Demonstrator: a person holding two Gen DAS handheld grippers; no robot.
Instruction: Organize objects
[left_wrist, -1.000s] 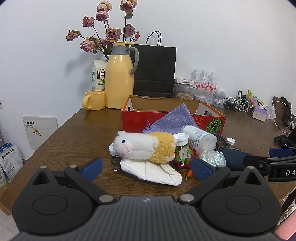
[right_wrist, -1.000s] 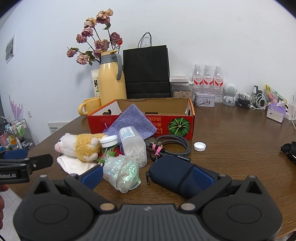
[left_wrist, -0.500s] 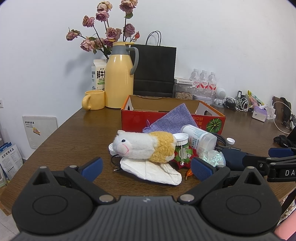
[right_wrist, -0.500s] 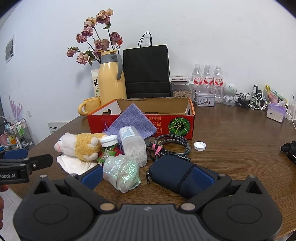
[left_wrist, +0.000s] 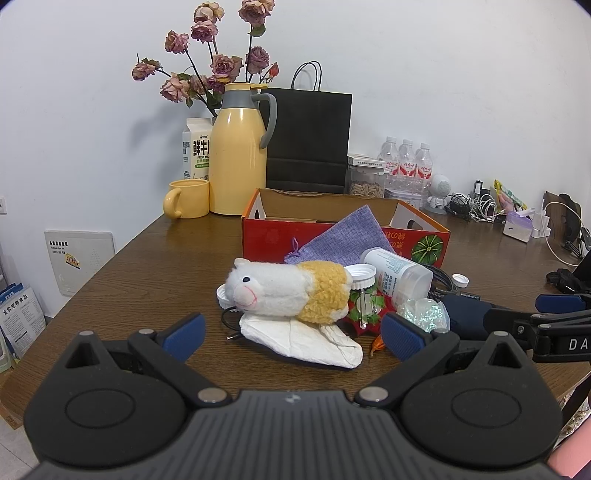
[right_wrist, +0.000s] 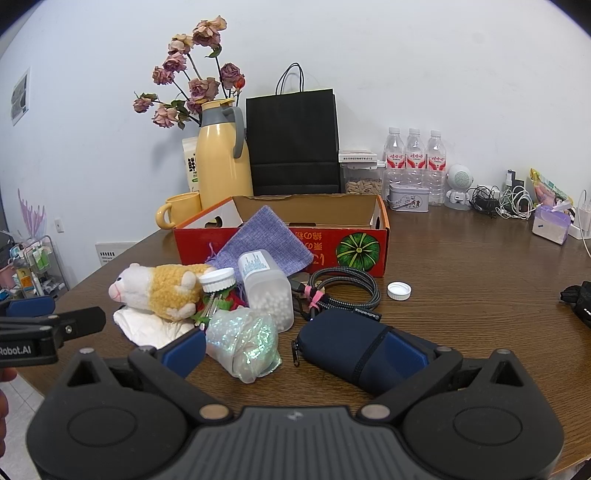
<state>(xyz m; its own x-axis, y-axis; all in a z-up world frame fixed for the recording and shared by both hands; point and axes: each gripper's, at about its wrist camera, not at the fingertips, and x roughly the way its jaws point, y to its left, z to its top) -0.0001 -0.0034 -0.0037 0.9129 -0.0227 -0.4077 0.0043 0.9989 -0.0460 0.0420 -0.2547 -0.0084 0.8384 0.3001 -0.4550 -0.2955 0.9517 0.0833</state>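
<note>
Left wrist view | left tool (left_wrist: 291, 334) and right tool (right_wrist: 295, 349) both spread apart, empty | plush toy (left_wrist: 288, 286) near-centre on surface (left_wrist: 147, 266), before red box (left_wrist: 343, 236) | risk: lifting plush drags tissue (left_wrist: 306, 338) beneath.

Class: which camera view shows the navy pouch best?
The right wrist view: the navy pouch lies whole and close, zipper visible. In the left wrist view only a dark sliver shows, mostly behind the right gripper.

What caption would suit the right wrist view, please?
Open right tongs hover before a navy pouch, plush hamster and red box.
</note>
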